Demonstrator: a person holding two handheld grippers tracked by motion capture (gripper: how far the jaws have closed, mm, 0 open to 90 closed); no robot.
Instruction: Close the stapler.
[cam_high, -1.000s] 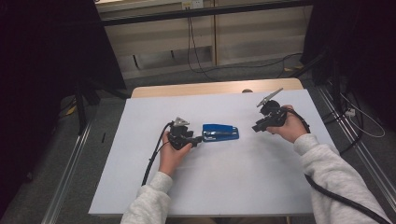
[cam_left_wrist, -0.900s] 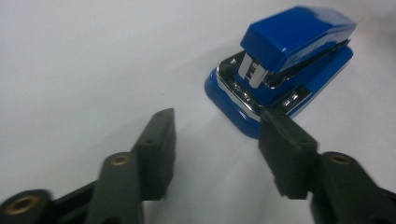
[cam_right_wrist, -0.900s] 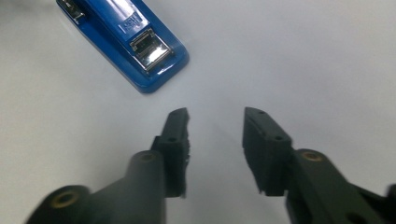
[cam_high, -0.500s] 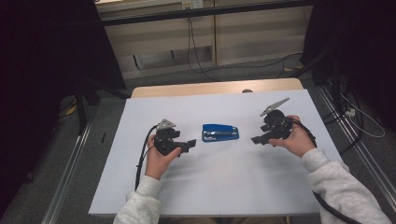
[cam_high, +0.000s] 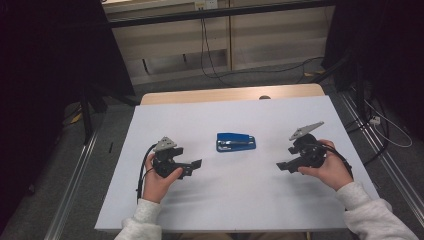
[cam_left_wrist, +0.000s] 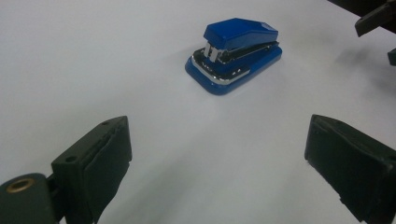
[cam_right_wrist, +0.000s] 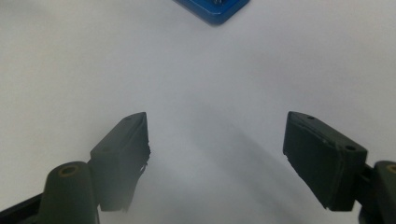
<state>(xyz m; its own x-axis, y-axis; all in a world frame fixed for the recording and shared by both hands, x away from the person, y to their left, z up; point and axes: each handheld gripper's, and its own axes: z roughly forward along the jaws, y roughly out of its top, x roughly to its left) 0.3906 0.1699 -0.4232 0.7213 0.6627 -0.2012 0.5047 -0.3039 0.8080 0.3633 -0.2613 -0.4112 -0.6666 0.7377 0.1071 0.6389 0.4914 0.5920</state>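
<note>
A blue stapler (cam_high: 236, 142) lies flat on the white table (cam_high: 220, 200), near its middle. My left gripper (cam_high: 196, 165) is held to the stapler's left and nearer the person, well apart from it. Its jaws have just been opening and stand wide with nothing between them. In the left gripper view (cam_left_wrist: 217, 158) the stapler (cam_left_wrist: 236, 53) lies ahead on the bare table. My right gripper (cam_high: 281, 166) is off to the stapler's right, also apart; its jaws have just been opening too and hold nothing. At the top edge of the right gripper view (cam_right_wrist: 215, 149) one corner of the stapler (cam_right_wrist: 217, 10) shows.
A wooden strip (cam_high: 225, 94) runs along the table's far edge. Beyond it are cables on the floor (cam_high: 280, 70) and dark curtains at both sides. Metal rails (cam_high: 75, 175) flank the table. The other gripper (cam_left_wrist: 378, 23) shows at the top right of the left gripper view.
Both grippers were at the stapler's two ends a second ago. They have let go and drawn apart, the left one leftward and the right one rightward, jaws opening. The stapler has stayed put.
</note>
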